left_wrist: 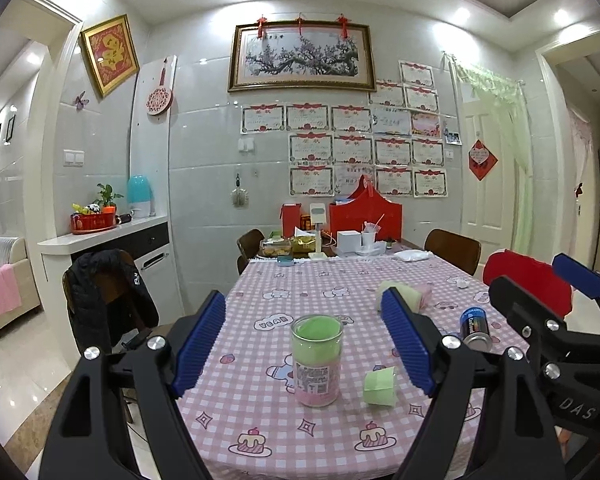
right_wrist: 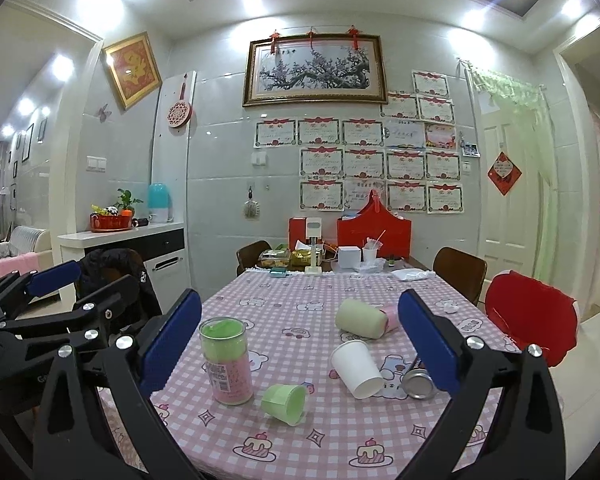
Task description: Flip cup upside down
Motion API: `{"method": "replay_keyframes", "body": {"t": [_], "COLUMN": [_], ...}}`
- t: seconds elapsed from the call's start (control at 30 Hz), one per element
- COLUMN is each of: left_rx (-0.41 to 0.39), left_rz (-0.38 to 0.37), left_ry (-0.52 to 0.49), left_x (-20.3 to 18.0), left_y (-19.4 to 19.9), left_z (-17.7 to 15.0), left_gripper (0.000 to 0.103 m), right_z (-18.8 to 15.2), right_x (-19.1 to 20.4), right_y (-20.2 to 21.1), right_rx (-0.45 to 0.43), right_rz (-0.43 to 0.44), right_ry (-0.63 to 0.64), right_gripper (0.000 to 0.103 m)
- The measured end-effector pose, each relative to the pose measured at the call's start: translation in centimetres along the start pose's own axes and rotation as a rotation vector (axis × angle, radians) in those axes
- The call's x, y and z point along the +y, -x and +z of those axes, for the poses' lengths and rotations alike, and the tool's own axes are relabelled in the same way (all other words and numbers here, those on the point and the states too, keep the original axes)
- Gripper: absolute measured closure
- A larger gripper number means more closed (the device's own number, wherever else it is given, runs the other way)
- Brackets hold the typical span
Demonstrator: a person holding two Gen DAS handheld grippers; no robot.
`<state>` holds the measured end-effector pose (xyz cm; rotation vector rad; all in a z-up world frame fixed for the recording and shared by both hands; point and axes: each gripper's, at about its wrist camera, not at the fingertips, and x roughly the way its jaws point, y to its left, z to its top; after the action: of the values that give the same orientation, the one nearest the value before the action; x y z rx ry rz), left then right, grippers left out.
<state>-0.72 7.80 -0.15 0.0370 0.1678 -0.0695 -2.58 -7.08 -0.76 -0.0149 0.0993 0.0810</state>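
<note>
A white paper cup (right_wrist: pixel 357 368) lies on its side on the pink checked tablecloth (right_wrist: pixel 300 304), mouth toward me. A small green cup (right_wrist: pixel 284 398) lies on its side near it, and shows in the left wrist view (left_wrist: pixel 379 386) too. A tall clear tube (right_wrist: pixel 226 360) of stacked green and pink cups stands upright, also in the left wrist view (left_wrist: pixel 317 360). A pale green cup (right_wrist: pixel 360 318) lies farther back. My right gripper (right_wrist: pixel 300 356) is open and empty above the table's near part. My left gripper (left_wrist: pixel 304 344) is open and empty, with the tube between its fingers' lines.
A metal can (right_wrist: pixel 420 380) lies by the right finger, also seen in the left wrist view (left_wrist: pixel 476 328). A red chair (right_wrist: pixel 530 316) stands at the right, a chair with a black jacket (left_wrist: pixel 108 300) at the left. Boxes and a red bag (right_wrist: pixel 374 232) crowd the far end.
</note>
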Motion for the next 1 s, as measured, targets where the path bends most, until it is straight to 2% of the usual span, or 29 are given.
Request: {"method": "replay_keyframes", "body": {"t": [0.47,1.0], "left_rx": [-0.037,-0.032], "left_rz": [0.015,0.017], "left_ry": [-0.027,-0.035], "left_x": [-1.2,-1.3], "left_y": [0.4,0.1], "left_z": [-0.3,-0.2], "left_gripper": [0.024,0.024], "right_z": [-0.5,-0.8], "right_x": [-0.6,-0.8], "right_y": [0.6,0.7], "right_rx": [-0.025,-0.023], "right_rz": [-0.027,-0.033], "right_ry": [-0.031,-0.038], "right_gripper": [0.008,0.008]}}
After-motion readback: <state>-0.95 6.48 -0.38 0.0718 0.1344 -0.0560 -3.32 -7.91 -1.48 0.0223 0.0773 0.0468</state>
